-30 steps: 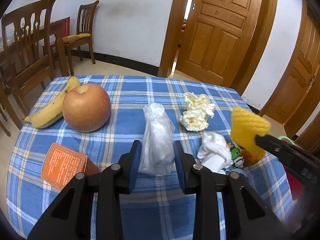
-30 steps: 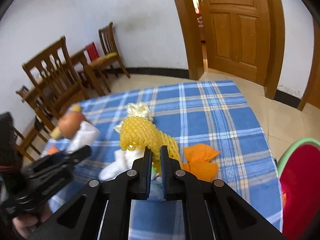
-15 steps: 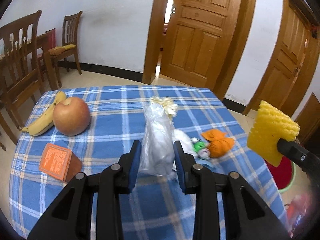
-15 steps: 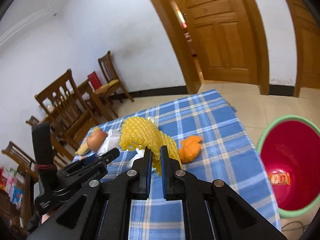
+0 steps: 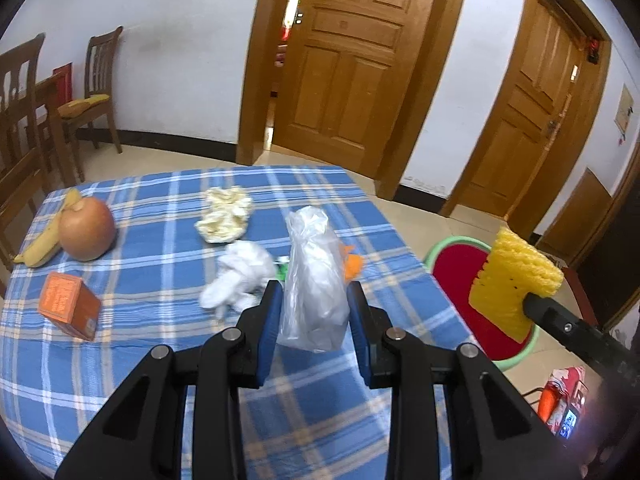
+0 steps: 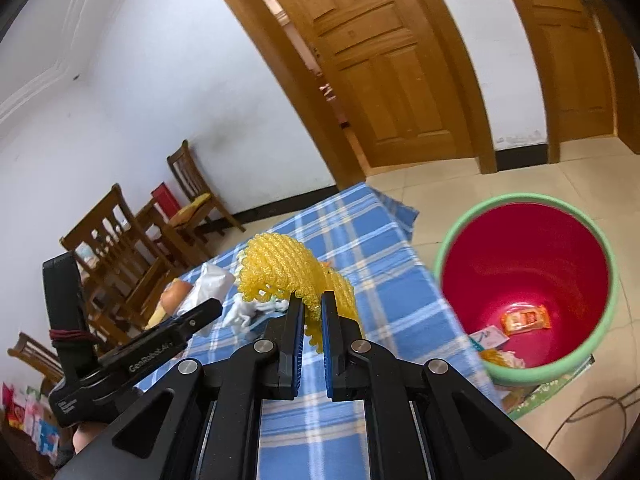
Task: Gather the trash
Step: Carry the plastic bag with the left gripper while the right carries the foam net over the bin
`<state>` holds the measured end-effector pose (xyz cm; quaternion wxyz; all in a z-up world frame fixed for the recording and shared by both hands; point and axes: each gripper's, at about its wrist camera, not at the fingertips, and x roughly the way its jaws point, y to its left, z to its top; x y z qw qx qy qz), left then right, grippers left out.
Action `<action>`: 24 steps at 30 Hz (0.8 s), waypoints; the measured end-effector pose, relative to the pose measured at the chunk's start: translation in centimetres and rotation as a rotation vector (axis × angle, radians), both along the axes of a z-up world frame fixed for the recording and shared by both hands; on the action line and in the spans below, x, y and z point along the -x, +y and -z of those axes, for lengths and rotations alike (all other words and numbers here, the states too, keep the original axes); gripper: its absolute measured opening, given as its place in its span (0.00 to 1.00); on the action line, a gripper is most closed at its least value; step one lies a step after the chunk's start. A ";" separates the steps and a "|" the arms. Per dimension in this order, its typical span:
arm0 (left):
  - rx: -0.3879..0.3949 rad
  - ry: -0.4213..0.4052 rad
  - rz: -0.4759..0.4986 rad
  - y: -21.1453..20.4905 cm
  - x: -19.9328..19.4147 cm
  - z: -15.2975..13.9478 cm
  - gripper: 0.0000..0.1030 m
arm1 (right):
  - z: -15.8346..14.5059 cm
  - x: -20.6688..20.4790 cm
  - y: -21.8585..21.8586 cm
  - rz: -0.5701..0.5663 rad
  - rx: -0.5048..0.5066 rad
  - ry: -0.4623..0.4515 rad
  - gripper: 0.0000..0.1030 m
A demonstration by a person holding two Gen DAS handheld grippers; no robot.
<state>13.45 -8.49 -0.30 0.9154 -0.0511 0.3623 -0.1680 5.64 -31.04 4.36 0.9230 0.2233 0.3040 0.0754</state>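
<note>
Presently both tools carry trash toward the bin. My left tool [image 5: 314,312] is closed on a clear plastic bag [image 5: 314,276], which stands upright between the blue pads, lifted above the counter [image 5: 160,360] and its blue checked cloth. My right tool [image 6: 312,316] is clamped on a yellow foam net [image 6: 288,268]; in the left wrist view the same net [image 5: 514,280] hangs over the red bin [image 5: 456,276] with the green rim. From the right wrist view the bin [image 6: 528,264] stands on the floor just beside the counter's edge, with an orange wrapper [image 6: 526,319] and some paper already at its bottom.

Remaining on the counter: a crumpled white tissue [image 5: 240,276], a cream paper wad [image 5: 224,220], and an orange scrap [image 5: 352,264] partly hidden behind the bag. An apple [image 5: 87,229], a banana [image 5: 44,236] and an orange box [image 5: 68,306] lie well apart on the left; I judge these are not trash.

Step in hand: transport, roughly midway through the task. Next, I judge, the right tool should come squarely over the bin's mouth and open, then the left likewise; both loads are light and may cling to the pads or drift past the rim.
</note>
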 end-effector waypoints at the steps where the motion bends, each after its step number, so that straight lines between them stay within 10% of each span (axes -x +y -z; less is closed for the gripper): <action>1: 0.001 0.000 0.008 -0.4 0.2 -0.1 0.32 | 0.0 0.3 -0.5 0.009 -0.004 -0.003 0.08; 24: -0.057 0.021 0.206 -12.3 -0.3 0.8 0.32 | 2.4 2.0 -8.6 0.174 -0.048 0.027 0.08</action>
